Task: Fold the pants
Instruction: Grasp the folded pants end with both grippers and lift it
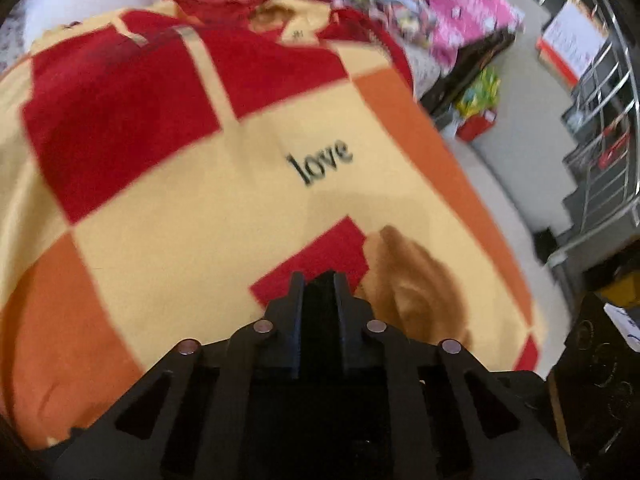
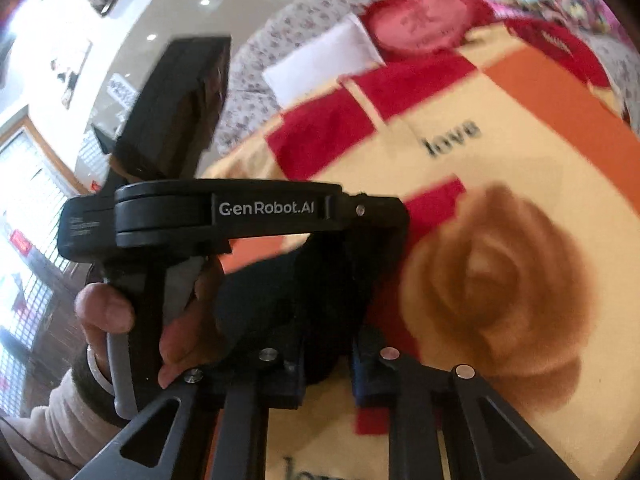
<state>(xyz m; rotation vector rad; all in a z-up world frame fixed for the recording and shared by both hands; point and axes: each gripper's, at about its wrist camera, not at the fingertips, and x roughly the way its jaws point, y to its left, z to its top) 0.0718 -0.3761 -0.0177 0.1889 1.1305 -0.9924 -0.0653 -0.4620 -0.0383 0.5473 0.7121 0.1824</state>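
Dark pants (image 2: 304, 300) are bunched between my two grippers, above a bed covered by a yellow, red and orange blanket (image 1: 240, 200) with "love" printed on it. In the left wrist view my left gripper (image 1: 318, 280) is shut, with a strip of the dark cloth (image 1: 319, 304) pinched between its fingers. In the right wrist view its black body (image 2: 264, 208) crosses the frame, held by a hand (image 2: 104, 312). My right gripper (image 2: 326, 360) is shut on the same dark cloth just below it. Most of the pants are hidden behind the grippers.
A brown rose print (image 2: 492, 280) lies on the blanket right of the grippers. A red heart cushion (image 2: 420, 20), a white pillow (image 2: 324, 60) and pink patterned bedding (image 1: 420, 4) sit at the bed's far end. A metal rack (image 1: 600, 120) stands beyond the bed's right edge.
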